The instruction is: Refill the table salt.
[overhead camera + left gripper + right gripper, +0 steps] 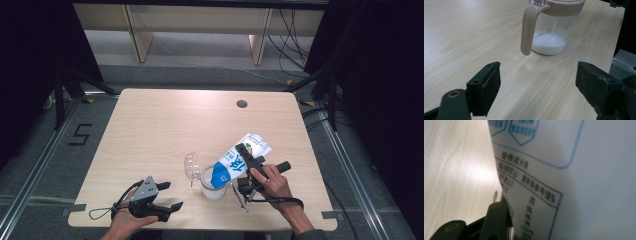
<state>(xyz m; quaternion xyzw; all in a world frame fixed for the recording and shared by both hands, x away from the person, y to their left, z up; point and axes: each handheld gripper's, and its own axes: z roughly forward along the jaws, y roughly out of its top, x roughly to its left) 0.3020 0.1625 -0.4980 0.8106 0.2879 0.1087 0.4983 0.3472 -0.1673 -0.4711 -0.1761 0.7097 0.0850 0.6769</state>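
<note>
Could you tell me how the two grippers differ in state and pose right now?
The right gripper is shut on the white-and-blue bag, held tilted with its mouth over the clear jug; the left gripper is open and holds nothing. The right gripper is raised above the table, while the left gripper stays low near the table's front edge. Both are black, two-jawed and hand-held.

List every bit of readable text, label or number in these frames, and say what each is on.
"5": black mark on the floor left of the table.
"营养成分表", "0%": nutrition panel on the white bag clamped by the right gripper; other rows blurred.
Large blue characters on the bag, high view: too small to read.
</note>
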